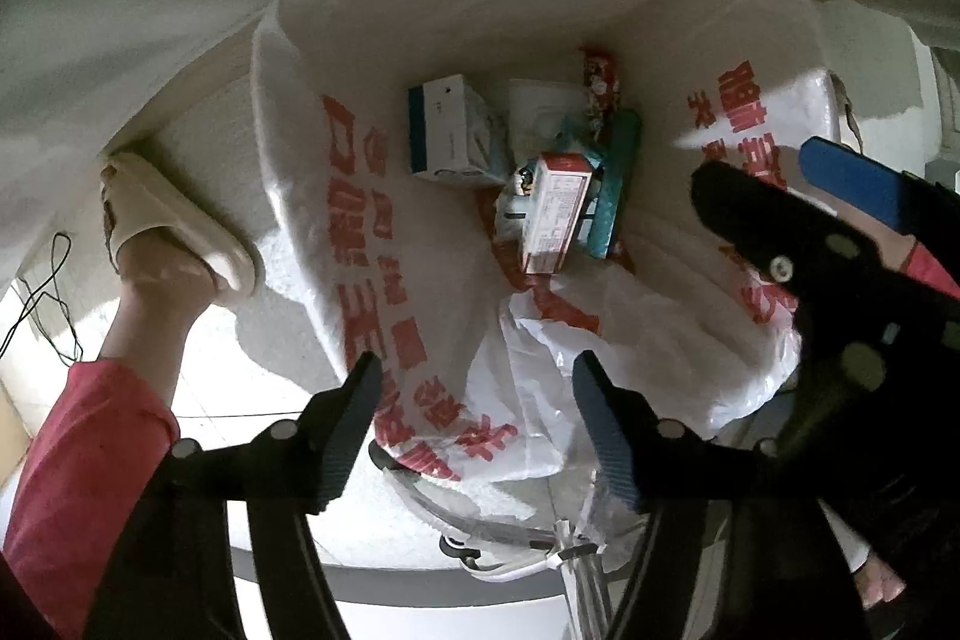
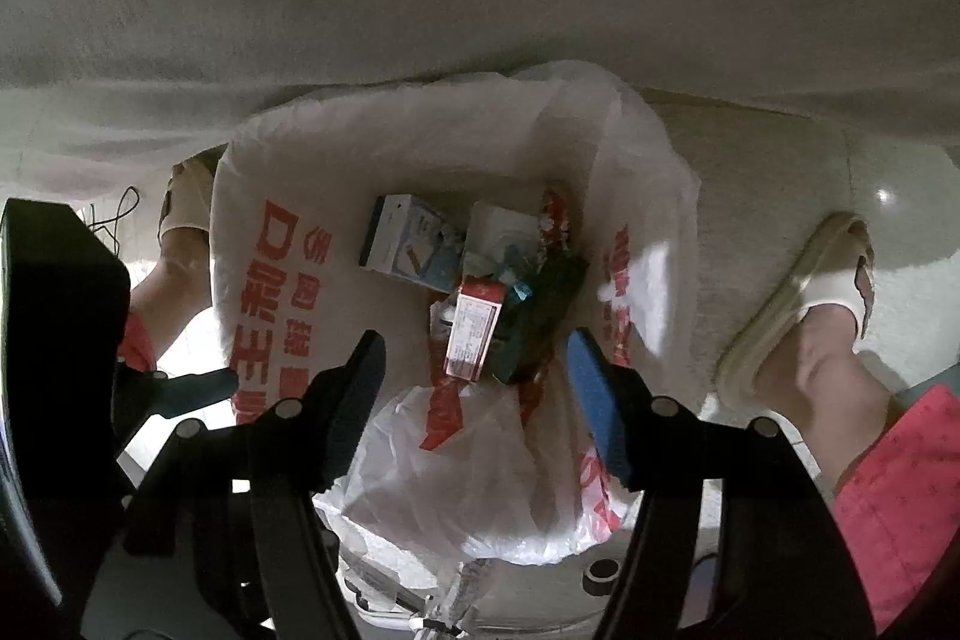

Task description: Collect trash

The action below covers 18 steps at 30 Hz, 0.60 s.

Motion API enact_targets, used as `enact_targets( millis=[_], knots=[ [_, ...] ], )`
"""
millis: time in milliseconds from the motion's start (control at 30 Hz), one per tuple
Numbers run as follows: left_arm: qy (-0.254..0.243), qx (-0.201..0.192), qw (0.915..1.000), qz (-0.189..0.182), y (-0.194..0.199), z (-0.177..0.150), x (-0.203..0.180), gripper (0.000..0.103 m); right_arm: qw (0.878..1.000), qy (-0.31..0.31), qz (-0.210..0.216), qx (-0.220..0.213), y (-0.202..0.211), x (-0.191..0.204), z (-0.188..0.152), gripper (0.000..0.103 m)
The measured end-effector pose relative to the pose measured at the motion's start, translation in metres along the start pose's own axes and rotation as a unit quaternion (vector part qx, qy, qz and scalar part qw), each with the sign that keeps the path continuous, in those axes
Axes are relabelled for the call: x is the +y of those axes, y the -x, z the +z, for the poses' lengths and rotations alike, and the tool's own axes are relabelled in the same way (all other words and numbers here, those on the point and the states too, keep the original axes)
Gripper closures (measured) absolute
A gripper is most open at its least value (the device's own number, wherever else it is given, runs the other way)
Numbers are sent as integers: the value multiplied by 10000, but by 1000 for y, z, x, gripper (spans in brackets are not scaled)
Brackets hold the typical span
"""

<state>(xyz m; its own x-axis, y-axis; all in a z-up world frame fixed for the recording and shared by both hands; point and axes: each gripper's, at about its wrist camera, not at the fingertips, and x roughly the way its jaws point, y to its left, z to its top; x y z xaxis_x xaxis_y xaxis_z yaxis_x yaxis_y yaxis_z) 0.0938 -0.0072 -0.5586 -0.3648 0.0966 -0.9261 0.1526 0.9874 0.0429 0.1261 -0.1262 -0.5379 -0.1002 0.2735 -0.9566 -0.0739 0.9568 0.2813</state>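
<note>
The bag [image 1: 600,16] is white, thin, translucent plastic with large red printed characters on its walls. It stands open on the floor [image 2: 780,172], mouth upward, beneath both grippers.

Contents, at the bag bottom:
- White-and-blue box [image 1: 447,130], far left.
- White-and-red carton [image 1: 552,211] with fine print, near centre, touching a teal pack [image 1: 615,184] on its right.
- Red patterned wrapper [image 1: 600,91], far right.
- White pack [image 2: 498,226], partly hidden between them.

Left gripper [image 1: 477,424]: fingers spread, empty, above the near bag rim.
Right gripper [image 2: 477,403]: fingers spread, empty, above the near rim.

A foot in a cream slipper [image 1: 174,220] stands left of the bag; another slipper [image 2: 798,292] stands right.
</note>
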Motion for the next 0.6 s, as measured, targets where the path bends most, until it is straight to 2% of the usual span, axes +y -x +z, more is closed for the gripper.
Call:
enact_targets(
  millis=[100, 167, 267, 333, 467, 600],
  knots=[
    [24, -33, 10000, 56, 7, -3, -1, 33, 10000, 1, -43, -42, 8, 1, -2, 40],
    [25, -101, 9997, 216, 11, -7, 2, 29, 9999, 48, -148, -64, 17, 0, -7, 32],
    [153, -183, 9994, 241, 22, -14, 8, 26, 9997, 59, -222, -123, 30, 1, -14, 29],
    [252, -262, 9990, 275, 33, -21, 10, 23, 9993, 62, -341, -141, 41, 1, -19, 22],
    [408, -560, 9969, 363, 61, -39, 12, 17, 9978, 66, -540, -384, 72, 6, -31, 17],
    [638, -899, 9935, 291, 90, -64, 15, 11, 9953, 98, -595, -758, 108, 12, -45, 11]
  ],
)
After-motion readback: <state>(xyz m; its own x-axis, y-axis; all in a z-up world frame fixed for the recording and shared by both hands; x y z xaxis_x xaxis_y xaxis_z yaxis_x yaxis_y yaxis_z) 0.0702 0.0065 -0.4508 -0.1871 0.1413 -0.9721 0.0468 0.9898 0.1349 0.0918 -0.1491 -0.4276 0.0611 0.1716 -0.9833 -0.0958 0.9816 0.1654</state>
